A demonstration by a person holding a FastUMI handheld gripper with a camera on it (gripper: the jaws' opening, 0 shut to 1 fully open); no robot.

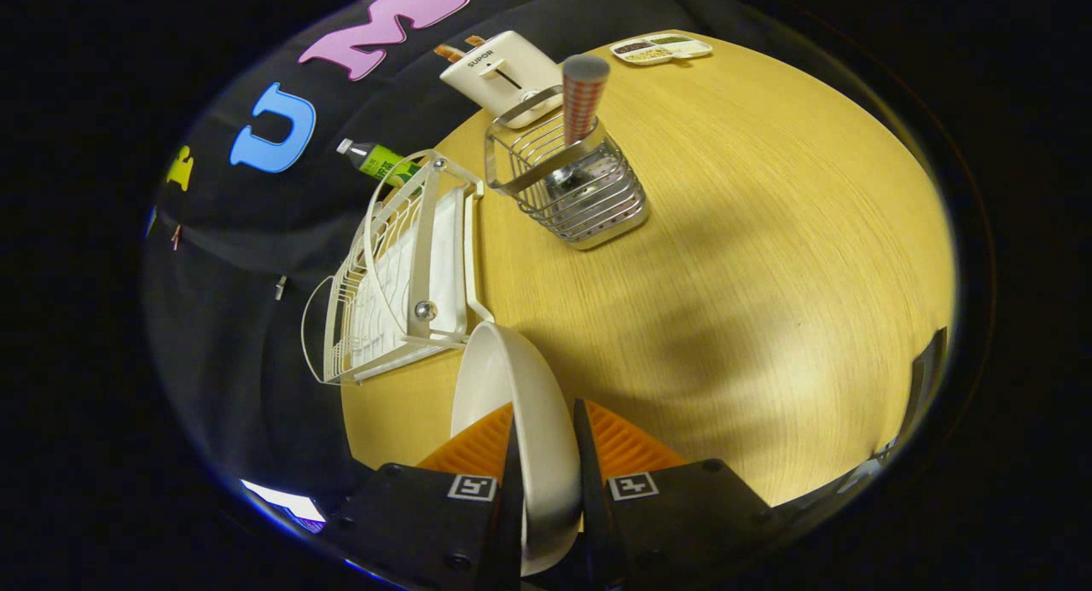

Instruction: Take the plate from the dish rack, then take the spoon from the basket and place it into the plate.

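Wooden table [725,233] lies beneath tongs [546,442] clamped on the plate [512,386] beside the dish rack [401,267].

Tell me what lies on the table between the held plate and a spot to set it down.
Nothing visible. The tool is shut on the plate, held on edge. The table just ahead is bare; the dish rack stands to one side and the basket farther off.

Gripper view: fisheye, mounted above the tongs [546,454], facing forward and steeply down over the counter [768,258]; dish rack [401,275] near at 11 o'clock.
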